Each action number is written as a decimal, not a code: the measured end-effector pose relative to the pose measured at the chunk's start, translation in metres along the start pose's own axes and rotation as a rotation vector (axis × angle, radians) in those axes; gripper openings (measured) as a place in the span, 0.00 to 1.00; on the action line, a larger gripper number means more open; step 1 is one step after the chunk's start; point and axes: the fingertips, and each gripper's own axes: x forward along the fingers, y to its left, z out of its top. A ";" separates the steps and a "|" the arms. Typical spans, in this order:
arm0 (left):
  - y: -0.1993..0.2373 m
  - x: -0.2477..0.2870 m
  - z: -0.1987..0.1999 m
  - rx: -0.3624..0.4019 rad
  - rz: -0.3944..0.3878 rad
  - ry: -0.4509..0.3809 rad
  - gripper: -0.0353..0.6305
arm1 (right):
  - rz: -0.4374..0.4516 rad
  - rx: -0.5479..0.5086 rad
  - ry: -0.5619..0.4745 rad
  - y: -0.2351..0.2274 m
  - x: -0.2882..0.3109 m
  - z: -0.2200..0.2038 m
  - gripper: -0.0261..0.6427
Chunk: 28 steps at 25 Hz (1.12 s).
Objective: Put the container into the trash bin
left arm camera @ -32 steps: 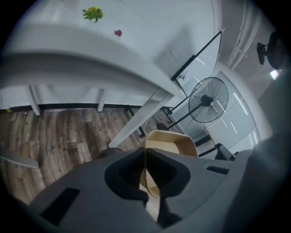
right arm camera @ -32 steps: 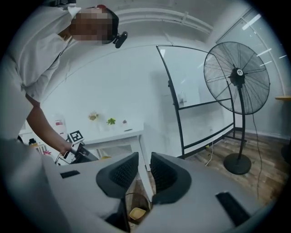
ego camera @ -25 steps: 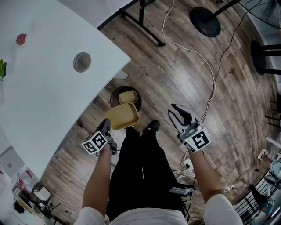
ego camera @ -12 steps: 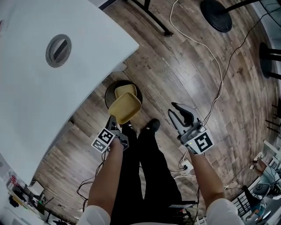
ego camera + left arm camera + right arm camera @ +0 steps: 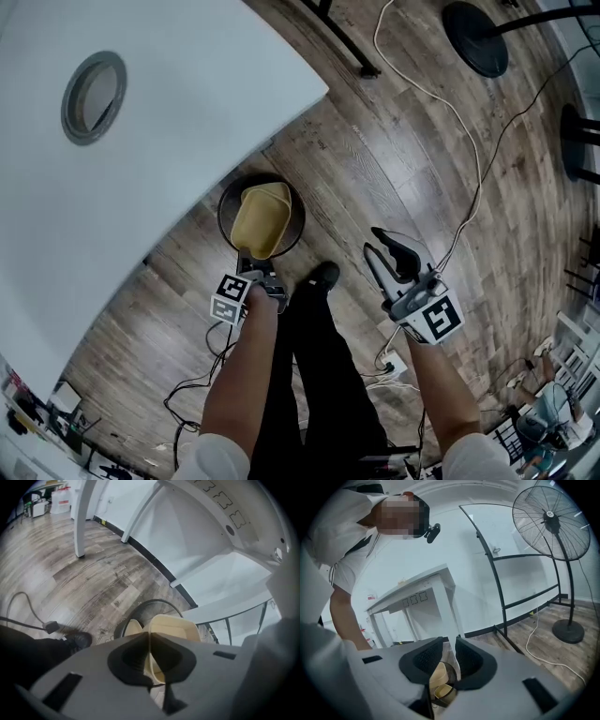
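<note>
A wood floor (image 5: 394, 159), with a black bin (image 5: 222, 211) by the white table (image 5: 141, 169); the left gripper (image 5: 257, 261) pinches the yellow container (image 5: 258, 220) right over the bin; best to lower it inside, then let go; the right gripper (image 5: 389, 246), jaws apart, holds nothing.

Surfaces I log from this station:
- Container (image 5: 258, 223): pale tan, matt. It could be moulded plastic or pulp, I cannot tell which.
- Trash bin (image 5: 223, 212): dark, smooth rim.
- Desk (image 5: 187, 103): white, smooth, low sheen.
- Floor (image 5: 394, 169): wood-grain planks, faint gloss.
- Left gripper (image 5: 150, 641) and right gripper (image 5: 449, 646): grey matt plastic shells with black ribbed pads (image 5: 425, 661).
- Trousers (image 5: 319, 375): black cloth.
- Cable (image 5: 469, 141): white, smooth.
</note>
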 end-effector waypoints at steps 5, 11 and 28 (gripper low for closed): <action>0.002 0.017 -0.011 -0.075 0.007 -0.029 0.08 | -0.005 -0.001 0.022 -0.004 -0.005 -0.012 0.19; 0.010 0.023 -0.017 -0.185 0.001 -0.059 0.11 | -0.004 0.025 0.053 -0.002 -0.019 -0.030 0.19; -0.130 -0.122 -0.014 0.051 -0.563 0.222 0.33 | -0.030 0.016 -0.067 0.037 -0.054 0.086 0.19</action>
